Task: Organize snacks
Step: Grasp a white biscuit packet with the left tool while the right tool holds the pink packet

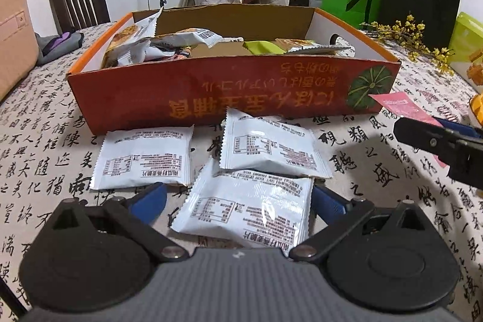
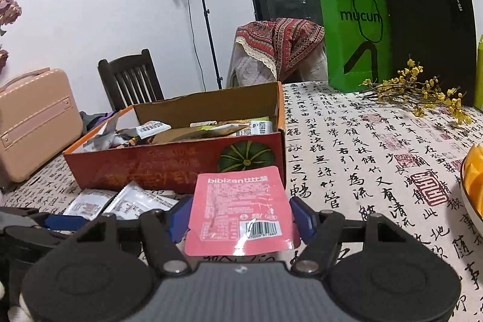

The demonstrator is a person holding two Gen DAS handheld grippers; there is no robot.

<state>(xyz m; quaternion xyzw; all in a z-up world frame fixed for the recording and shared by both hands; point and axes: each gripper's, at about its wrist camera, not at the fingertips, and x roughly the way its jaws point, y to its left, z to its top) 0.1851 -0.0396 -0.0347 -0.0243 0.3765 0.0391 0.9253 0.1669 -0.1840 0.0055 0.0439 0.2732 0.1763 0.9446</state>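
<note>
An orange-red cardboard box [image 1: 229, 86] holding several snack packets stands on the table; it also shows in the right wrist view [image 2: 169, 168]. Three white snack packets lie in front of it: one at left [image 1: 145, 159], one at right [image 1: 268, 147], one nearest [image 1: 244, 207]. My left gripper [image 1: 238, 201] is open, its blue fingers on either side of the nearest white packet. My right gripper [image 2: 238, 216] is shut on a pink bibizan packet [image 2: 241, 210], held above the table in front of the box; that packet also shows in the left wrist view [image 1: 404, 107].
Green bag [image 2: 356, 41] and black bag [image 2: 431, 35] stand at the back right, with yellow flowers [image 2: 422, 92] before them. A bowl of orange slices [image 2: 474, 180] sits at the right edge. A pink case [image 2: 33, 119] is at left; chairs stand behind the table.
</note>
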